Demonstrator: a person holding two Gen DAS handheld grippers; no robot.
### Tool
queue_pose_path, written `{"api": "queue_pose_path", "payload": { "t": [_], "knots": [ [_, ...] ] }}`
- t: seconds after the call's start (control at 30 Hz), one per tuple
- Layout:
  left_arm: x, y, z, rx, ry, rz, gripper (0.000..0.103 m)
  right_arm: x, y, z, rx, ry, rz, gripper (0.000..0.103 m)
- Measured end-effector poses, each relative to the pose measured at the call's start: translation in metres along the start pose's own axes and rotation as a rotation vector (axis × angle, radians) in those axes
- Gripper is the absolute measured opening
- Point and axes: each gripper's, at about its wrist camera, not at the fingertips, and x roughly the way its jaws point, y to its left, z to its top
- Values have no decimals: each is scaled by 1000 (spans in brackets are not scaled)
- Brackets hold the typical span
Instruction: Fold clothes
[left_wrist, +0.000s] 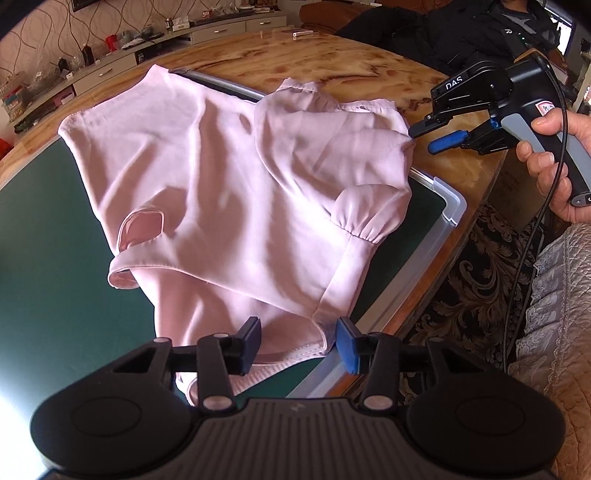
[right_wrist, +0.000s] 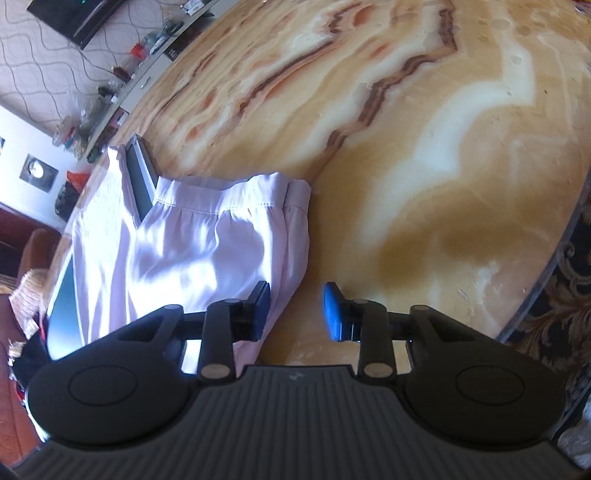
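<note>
pink blouse (left_wrist: 207, 177) lies spread on the green mat (left_wrist: 48, 258), its far side spilling over the mat's grey rim onto the marbled table (right_wrist: 424, 147). thin satiny fabric, light and limp, likely slippery, so it will sag and slide from a loose pinch; no stiffness, creases easily. puffed sleeve (left_wrist: 365, 210) has a gathered cuff, and another sleeve is folded over the body on the right. keyhole opening (left_wrist: 142, 227) by the neckline, stitched hems. best holds look like the hems, seams and shoulder corners, where the doubled cloth gives more to bite. left claw (left_wrist: 301, 341) is parted, the near hem lying between its fingers, pads not pressing, so released. right claw (right_wrist: 295, 312), held in a hand (left_wrist: 554, 158), is also parted: one finger sits over the blouse edge, the blue-padded one over bare table, nothing gripped. table is glossy onyx-pattern stone, hard and slick; the mat is matte. judging by the lay, one side fold is in and more folds remain.
</note>
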Motion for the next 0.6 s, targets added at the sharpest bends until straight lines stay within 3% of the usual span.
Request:
{"api": "queue_pose_path", "payload": {
  "t": [0.27,0.33,0.6],
  "knots": [
    [-11,-13,16,44,-100,-87,64,3,-3,-5,49,47,85,38],
    [-5,-20,18,75,-99,-93,69,9,-7,-3,90,62,122,39],
    [21,-28,12,120,-43,-71,68,24,-23,0,193,42,210,39]
  ]
}}
